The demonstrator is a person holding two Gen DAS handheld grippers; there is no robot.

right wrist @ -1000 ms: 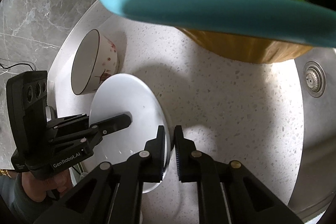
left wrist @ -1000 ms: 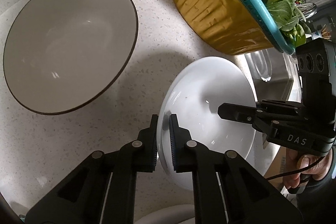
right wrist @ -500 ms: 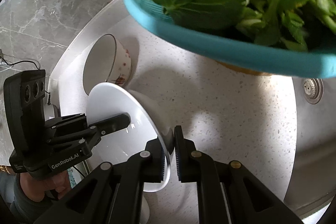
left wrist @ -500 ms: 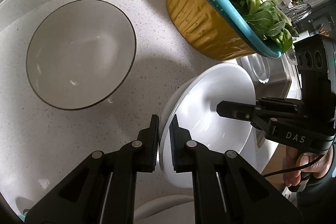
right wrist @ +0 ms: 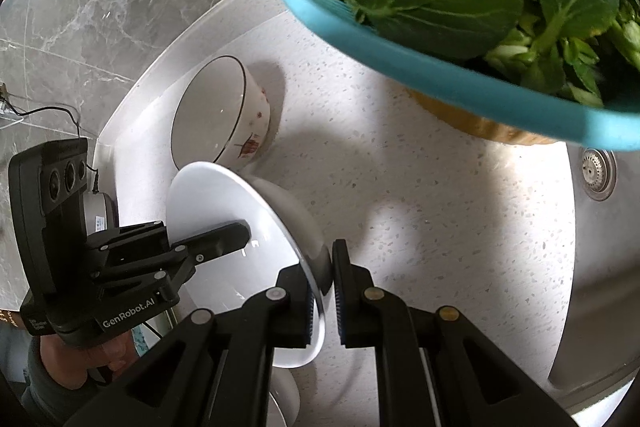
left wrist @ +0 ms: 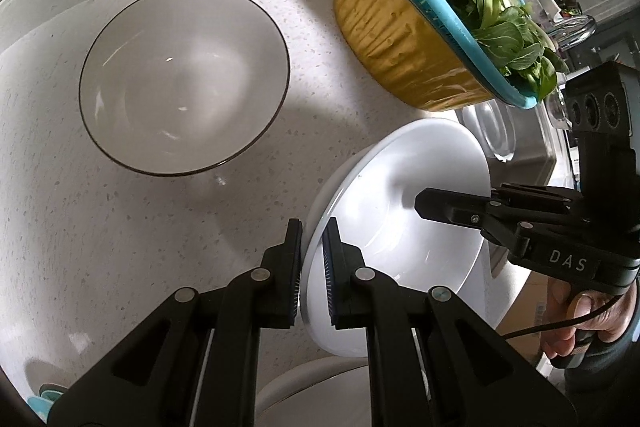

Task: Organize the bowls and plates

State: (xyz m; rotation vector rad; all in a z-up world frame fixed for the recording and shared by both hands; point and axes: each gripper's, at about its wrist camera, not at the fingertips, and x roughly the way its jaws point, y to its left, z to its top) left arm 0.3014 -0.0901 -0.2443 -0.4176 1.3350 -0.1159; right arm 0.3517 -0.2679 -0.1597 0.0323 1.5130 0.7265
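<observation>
Matte black gripper bodies, silver pivot screws.

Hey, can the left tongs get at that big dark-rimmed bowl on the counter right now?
Probably not yet. The left tongs are shut on the white plate's rim, with the right tongs clamping its opposite edge. The counter between them and the dark-rimmed bowl looks free, but the plate must be set down first.
</observation>
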